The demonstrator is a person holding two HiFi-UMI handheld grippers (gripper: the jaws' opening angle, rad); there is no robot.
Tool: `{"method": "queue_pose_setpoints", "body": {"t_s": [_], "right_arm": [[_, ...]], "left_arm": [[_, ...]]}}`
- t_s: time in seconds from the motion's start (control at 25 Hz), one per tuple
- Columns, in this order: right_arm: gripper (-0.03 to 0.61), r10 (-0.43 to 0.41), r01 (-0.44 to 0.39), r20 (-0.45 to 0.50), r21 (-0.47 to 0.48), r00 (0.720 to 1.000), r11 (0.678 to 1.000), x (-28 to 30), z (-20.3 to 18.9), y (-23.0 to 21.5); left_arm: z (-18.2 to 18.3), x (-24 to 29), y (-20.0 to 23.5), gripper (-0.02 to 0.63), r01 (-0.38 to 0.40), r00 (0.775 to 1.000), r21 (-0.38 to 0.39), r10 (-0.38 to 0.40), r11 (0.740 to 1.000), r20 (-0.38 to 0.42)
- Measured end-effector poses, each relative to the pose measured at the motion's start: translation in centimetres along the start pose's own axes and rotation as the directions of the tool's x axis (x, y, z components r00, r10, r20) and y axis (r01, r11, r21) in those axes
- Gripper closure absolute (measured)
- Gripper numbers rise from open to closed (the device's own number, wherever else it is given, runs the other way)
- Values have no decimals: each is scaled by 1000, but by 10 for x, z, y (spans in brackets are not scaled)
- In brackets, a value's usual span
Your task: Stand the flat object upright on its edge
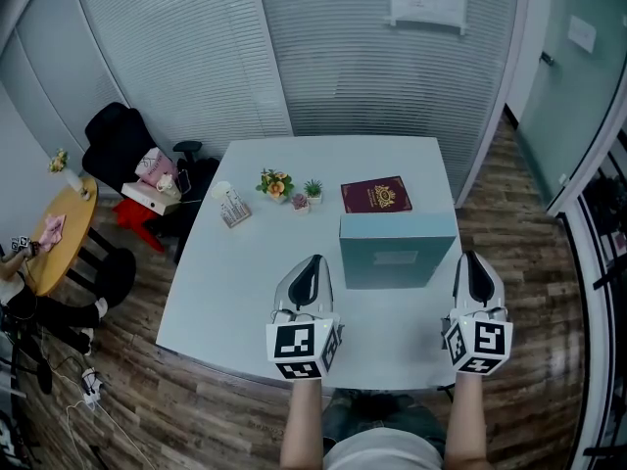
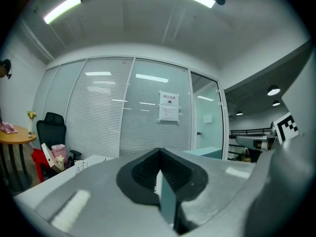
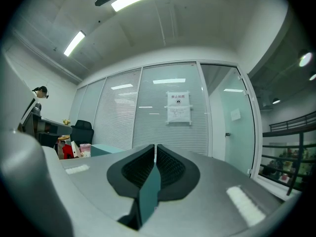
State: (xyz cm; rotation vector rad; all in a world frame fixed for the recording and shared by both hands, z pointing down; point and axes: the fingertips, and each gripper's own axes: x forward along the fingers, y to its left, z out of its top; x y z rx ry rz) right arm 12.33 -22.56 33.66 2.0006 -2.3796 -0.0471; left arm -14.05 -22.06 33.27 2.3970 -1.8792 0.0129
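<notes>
A teal box (image 1: 397, 253) is standing upright on its long edge near the middle of a white desk (image 1: 225, 292), its labelled broad face turned toward the person. The left gripper (image 1: 313, 260) is hovering just beside the box's left end and the right gripper (image 1: 474, 257) just beside its right end, neither touching it. Both grippers are pointing level across the desk, jaws clenched together on nothing, the black pads (image 2: 148, 169) meeting at the tips in the left gripper view and likewise in the right gripper view (image 3: 155, 149). Behind the box, a maroon book (image 1: 376, 195) is lying flat, and small potted flowers (image 1: 275, 183) are sitting to its left. A black chair (image 1: 118, 145) is standing off the desk's far left corner.
</notes>
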Motion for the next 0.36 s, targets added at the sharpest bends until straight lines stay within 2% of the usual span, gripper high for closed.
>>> {"method": "queue_pose_setpoints", "body": {"t_s": [0.36], "right_arm": [[540,-2,2,-8,-1,1000,1000,-2,-2,-1]], "left_arm": [[-2,-2,-1,614,0,1000,-6,0,1000,-8]]}}
